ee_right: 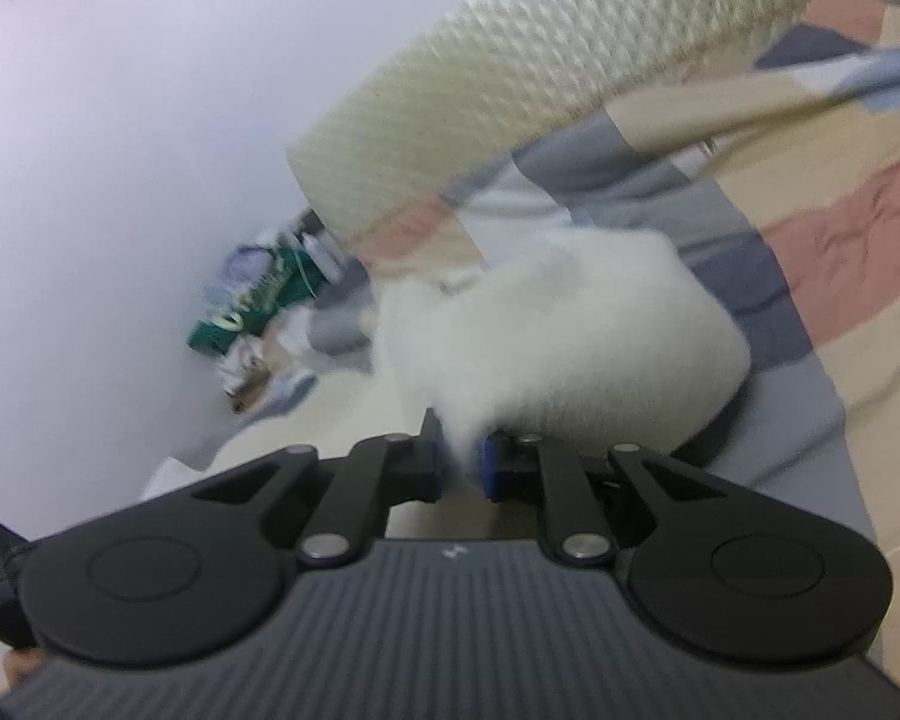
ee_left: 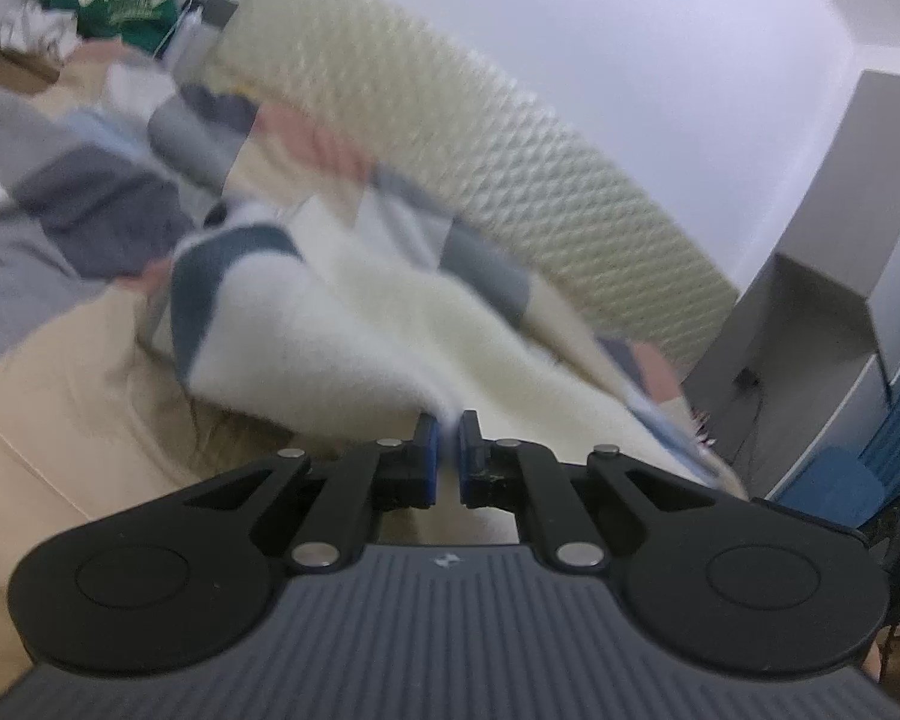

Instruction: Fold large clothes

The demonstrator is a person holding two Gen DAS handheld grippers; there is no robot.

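A fluffy white garment [ee_left: 354,324] with dark blue bands lies rumpled on the bed in the left wrist view. My left gripper [ee_left: 448,429] is shut on an edge of its white fleece, which runs between the blue pads. In the right wrist view the same white garment [ee_right: 558,336] bulges just ahead of my right gripper [ee_right: 462,450]. That gripper is shut on a pinch of the fleece. Both views are blurred by motion.
A patchwork quilt [ee_right: 840,252] of pink, beige and grey squares covers the bed. A cream quilted headboard [ee_left: 462,132] stands against the white wall. Green and white clothes [ee_left: 126,6] are heaped at the far corner. A grey cabinet [ee_left: 822,312] stands at the right.
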